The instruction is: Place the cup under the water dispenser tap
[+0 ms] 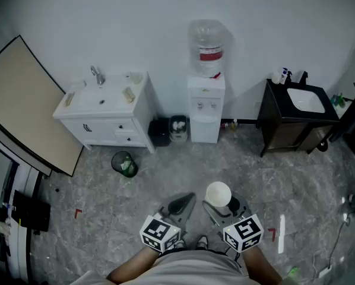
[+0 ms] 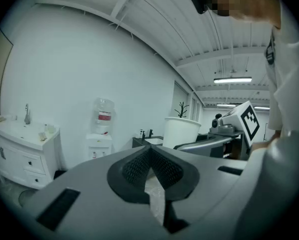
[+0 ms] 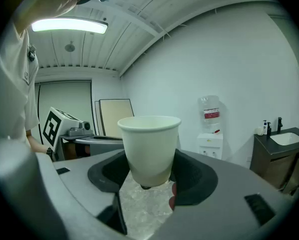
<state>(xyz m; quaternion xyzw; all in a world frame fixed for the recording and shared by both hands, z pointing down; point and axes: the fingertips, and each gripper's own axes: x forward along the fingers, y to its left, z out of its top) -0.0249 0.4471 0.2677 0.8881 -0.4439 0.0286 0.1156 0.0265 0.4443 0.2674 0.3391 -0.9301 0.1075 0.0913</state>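
Right claw clamping cup, distant dispenser taps barely discernible

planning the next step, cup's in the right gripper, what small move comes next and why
Probably carry the cup forward, kept upright, toward the water dispenser. The right gripper grips it, and the dispenser stands well ahead across the floor against the far wall, too far to place anything yet.
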